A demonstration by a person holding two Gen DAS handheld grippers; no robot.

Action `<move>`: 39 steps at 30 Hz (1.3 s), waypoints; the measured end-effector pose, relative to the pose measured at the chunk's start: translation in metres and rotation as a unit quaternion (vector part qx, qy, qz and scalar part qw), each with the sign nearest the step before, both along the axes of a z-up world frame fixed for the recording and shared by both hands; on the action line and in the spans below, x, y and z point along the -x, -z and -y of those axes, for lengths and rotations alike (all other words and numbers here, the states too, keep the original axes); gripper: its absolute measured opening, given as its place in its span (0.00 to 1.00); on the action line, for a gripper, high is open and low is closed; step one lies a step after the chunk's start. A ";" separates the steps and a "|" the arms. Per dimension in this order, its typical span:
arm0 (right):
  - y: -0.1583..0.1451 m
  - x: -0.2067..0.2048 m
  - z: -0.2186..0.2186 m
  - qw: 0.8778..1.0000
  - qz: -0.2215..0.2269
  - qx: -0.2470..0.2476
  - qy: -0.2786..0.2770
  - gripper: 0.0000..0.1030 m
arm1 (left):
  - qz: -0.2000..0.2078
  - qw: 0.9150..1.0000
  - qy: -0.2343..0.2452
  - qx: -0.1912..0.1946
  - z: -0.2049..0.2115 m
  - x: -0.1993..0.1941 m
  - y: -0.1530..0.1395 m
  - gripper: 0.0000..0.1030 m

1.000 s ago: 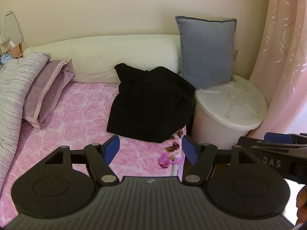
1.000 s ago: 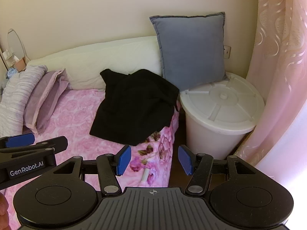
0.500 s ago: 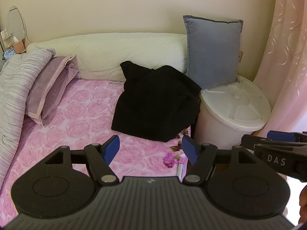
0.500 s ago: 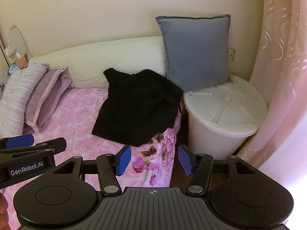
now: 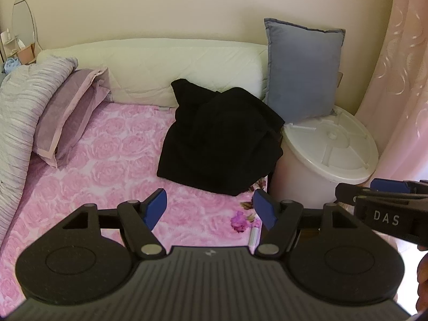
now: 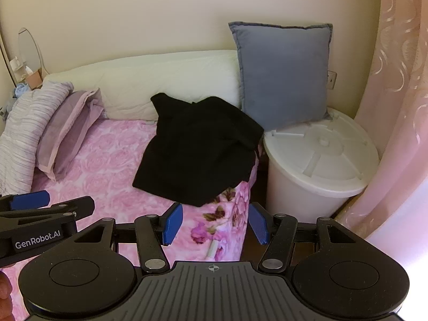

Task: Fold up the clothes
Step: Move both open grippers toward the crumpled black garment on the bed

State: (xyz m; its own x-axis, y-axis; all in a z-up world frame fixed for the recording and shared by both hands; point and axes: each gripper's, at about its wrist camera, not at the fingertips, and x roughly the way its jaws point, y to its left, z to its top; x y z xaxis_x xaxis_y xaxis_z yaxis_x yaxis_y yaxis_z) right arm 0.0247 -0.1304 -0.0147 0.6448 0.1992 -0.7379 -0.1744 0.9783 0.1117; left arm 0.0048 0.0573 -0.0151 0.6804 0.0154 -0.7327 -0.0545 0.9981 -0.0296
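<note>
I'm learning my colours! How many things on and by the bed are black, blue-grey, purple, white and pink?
Black: 1, the crumpled garment
Blue-grey: 1, the cushion
Purple: 1, the pillow
White: 2, the bin and the long bolster
Pink: 2, the bedsheet and the curtain
Total: 7

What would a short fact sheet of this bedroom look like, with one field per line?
place: bed with pink rose sheet
clothing: crumpled black garment, unfolded, near the bed's corner
behind it: long white pillow
beside bed: white lidded bin with a grey-blue cushion propped on it
left gripper: open, empty, short of the garment
right gripper: open, empty
far side: purple pillow, striped blanket
</note>
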 end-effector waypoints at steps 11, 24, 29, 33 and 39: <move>0.007 -0.015 -0.001 1.000 -0.011 -0.019 0.019 0.57 | -0.009 1.000 -0.017 0.007 -0.022 -0.013 0.006 0.66; 0.022 -0.035 -0.001 0.999 -0.029 -0.019 0.015 0.57 | -0.038 0.999 -0.033 0.017 -0.033 -0.037 0.025 0.66; 0.028 -0.047 0.004 0.999 -0.034 -0.023 0.014 0.57 | -0.043 0.998 -0.039 0.018 -0.034 -0.048 0.030 0.66; 0.032 -0.058 0.006 0.999 -0.034 -0.022 0.011 0.57 | -0.049 0.997 -0.047 0.020 -0.033 -0.062 0.036 0.65; 0.042 -0.087 0.007 0.999 -0.040 -0.020 0.001 0.57 | -0.056 0.996 -0.061 0.021 -0.031 -0.087 0.047 0.63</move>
State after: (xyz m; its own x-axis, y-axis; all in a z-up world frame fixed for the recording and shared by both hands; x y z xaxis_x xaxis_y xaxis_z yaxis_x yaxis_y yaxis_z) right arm 0.1115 -0.1375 -0.0563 0.5838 0.2294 -0.7788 -0.1621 0.9729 0.1650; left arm 0.0920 0.0884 -0.0623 0.5894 0.0614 -0.8055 -0.1811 0.9818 -0.0576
